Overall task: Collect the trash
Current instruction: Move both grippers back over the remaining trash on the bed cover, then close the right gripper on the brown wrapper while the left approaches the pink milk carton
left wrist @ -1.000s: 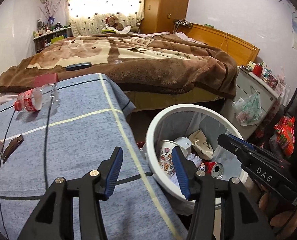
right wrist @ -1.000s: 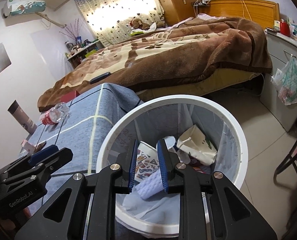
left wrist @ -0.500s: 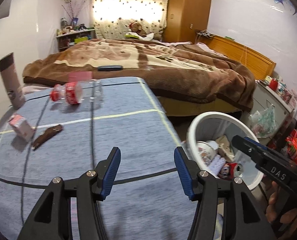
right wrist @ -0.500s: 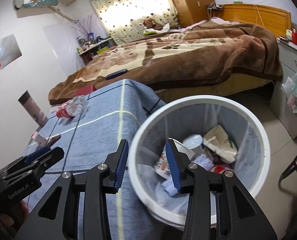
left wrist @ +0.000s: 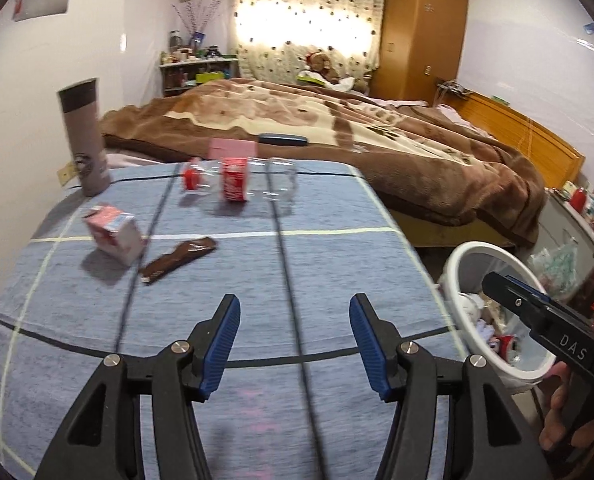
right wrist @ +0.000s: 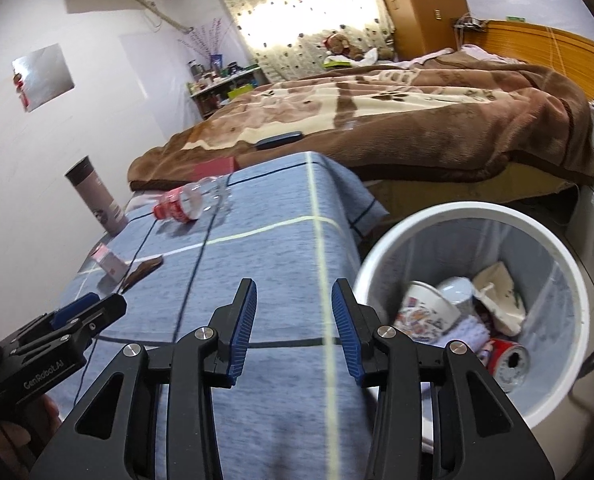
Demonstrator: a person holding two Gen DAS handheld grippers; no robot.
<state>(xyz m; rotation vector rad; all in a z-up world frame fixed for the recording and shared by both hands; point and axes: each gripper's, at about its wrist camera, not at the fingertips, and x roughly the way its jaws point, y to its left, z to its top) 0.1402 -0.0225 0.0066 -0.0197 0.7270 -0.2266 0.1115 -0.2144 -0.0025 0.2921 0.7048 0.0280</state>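
On the blue checked tablecloth [left wrist: 329, 264] lie a clear plastic bottle with a red label [left wrist: 237, 182], a small pink carton [left wrist: 115, 232] and a brown wrapper [left wrist: 179, 258]. The bottle [right wrist: 189, 202], carton [right wrist: 109, 262] and wrapper [right wrist: 143, 270] also show in the right wrist view. My left gripper [left wrist: 295, 342] is open and empty above the near table. My right gripper [right wrist: 293, 326] is open and empty over the table's right edge. The white trash bin [right wrist: 577, 292] beside the table holds a cup, a can and paper.
A tall grey tumbler [left wrist: 84, 140] stands at the table's far left corner. A bed with a brown blanket [left wrist: 397, 136] lies behind the table, with a dark phone [left wrist: 283, 139] on it. The bin [left wrist: 457, 264] stands on the floor at the right, by a grey cabinet [left wrist: 565, 232].
My right gripper opened and let a purple sponge fall into the bin, then swung left over the table. My left gripper turned left from the bin toward the table's trash.
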